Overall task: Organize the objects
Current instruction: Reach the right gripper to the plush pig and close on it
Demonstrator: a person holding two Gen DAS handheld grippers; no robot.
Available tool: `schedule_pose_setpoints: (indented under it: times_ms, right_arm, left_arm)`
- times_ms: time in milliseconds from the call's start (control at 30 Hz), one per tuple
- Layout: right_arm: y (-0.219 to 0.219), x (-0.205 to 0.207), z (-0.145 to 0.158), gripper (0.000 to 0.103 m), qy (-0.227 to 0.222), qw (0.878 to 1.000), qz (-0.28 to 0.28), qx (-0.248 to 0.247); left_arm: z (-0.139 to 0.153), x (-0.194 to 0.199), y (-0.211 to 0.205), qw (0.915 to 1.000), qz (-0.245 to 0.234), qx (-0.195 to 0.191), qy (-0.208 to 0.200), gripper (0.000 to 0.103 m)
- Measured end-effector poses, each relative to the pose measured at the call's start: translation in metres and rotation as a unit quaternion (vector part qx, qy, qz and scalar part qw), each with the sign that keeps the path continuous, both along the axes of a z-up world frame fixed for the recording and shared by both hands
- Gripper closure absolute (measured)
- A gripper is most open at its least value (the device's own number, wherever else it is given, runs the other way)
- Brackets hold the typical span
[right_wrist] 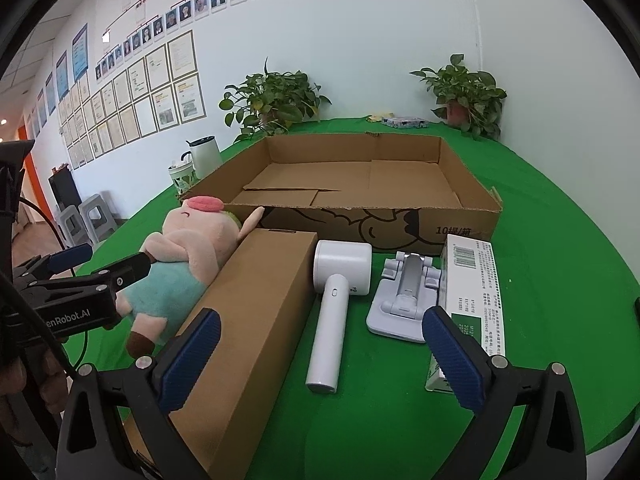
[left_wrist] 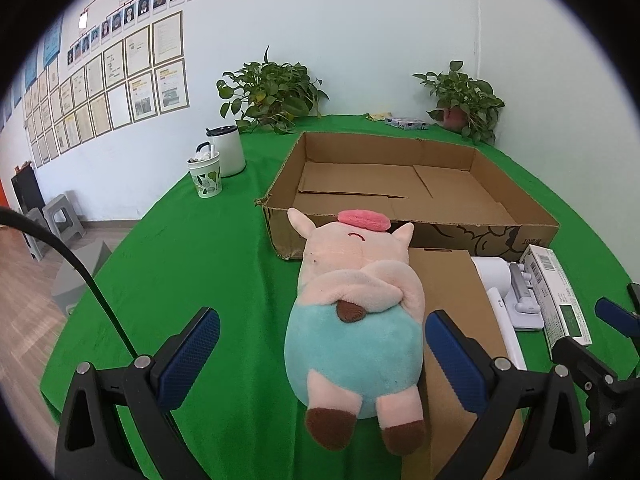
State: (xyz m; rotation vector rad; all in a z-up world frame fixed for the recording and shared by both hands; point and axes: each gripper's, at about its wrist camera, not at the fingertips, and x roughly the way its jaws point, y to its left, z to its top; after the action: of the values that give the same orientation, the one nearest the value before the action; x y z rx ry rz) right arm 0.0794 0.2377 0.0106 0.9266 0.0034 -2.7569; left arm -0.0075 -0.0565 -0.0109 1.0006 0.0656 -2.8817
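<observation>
Both your left gripper point(left_wrist: 322, 354) and right gripper point(right_wrist: 322, 356) gape wide, holding nothing; the soft toy pig point(left_wrist: 354, 312) may slip sideways when squeezed.

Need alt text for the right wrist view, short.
Open right gripper hovers over a green table, its blue pads framing a white handheld device and a grey stand. A long brown box and a plush pig lie to the left, a white carton to the right, an empty cardboard tray behind.
</observation>
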Motion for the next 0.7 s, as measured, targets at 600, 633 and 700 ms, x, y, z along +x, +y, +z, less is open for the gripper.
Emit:
schedule_pose_setpoints:
  times_ms: [600, 633, 700]
  right_arm:
    - [-0.041, -0.015, 0.014, 0.001, -0.005, 0.999, 0.046, 0.019]
    - [-0.042, -0.016, 0.014, 0.001, -0.006, 0.999, 0.047, 0.019]
    - [-0.044, -0.017, 0.016, 0.001, -0.008, 0.999, 0.05, 0.018]
  left_arm:
    - [-0.041, -0.029, -0.019, 0.9884, -0.096, 0.099, -0.064, 0.017]
    - [-0.042, -0.03, -0.02, 0.9857, -0.105, 0.113, -0.068, 0.023]
    - [-0.042, -0.029, -0.019, 0.9861, -0.108, 0.109, -0.064, 0.025]
